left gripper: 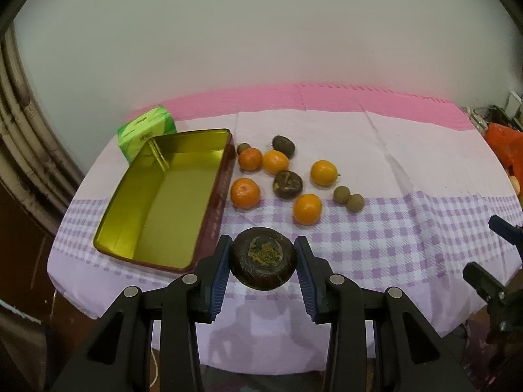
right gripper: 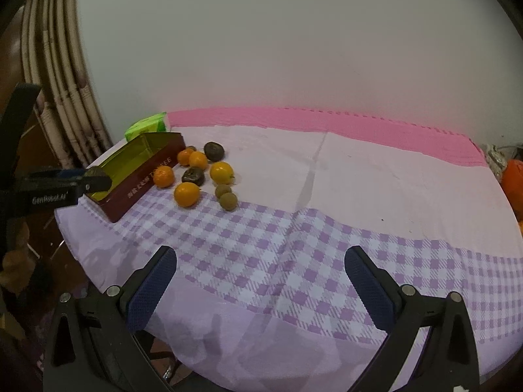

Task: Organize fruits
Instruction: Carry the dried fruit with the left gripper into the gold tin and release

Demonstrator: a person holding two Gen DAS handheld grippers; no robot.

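Observation:
My left gripper (left gripper: 263, 263) is shut on a dark brown round fruit (left gripper: 263, 264) and holds it above the table's front edge, just right of the open gold-lined tin box (left gripper: 163, 196). Several oranges (left gripper: 245, 192) lie on the cloth right of the box, with another dark fruit (left gripper: 287, 184) and small brown fruits (left gripper: 355, 203) among them. My right gripper (right gripper: 261, 281) is open and empty over the checked cloth, well right of the fruits (right gripper: 187, 194). The left gripper (right gripper: 65, 186) also shows at the left edge of the right wrist view, beside the box (right gripper: 143, 176).
A green tissue pack (left gripper: 147, 130) stands behind the box. The table carries a lilac checked cloth (left gripper: 392, 235) over a pink mat (left gripper: 327, 101). Orange items (left gripper: 505, 147) lie off the table's right side. A curtain (right gripper: 59, 98) hangs at the left.

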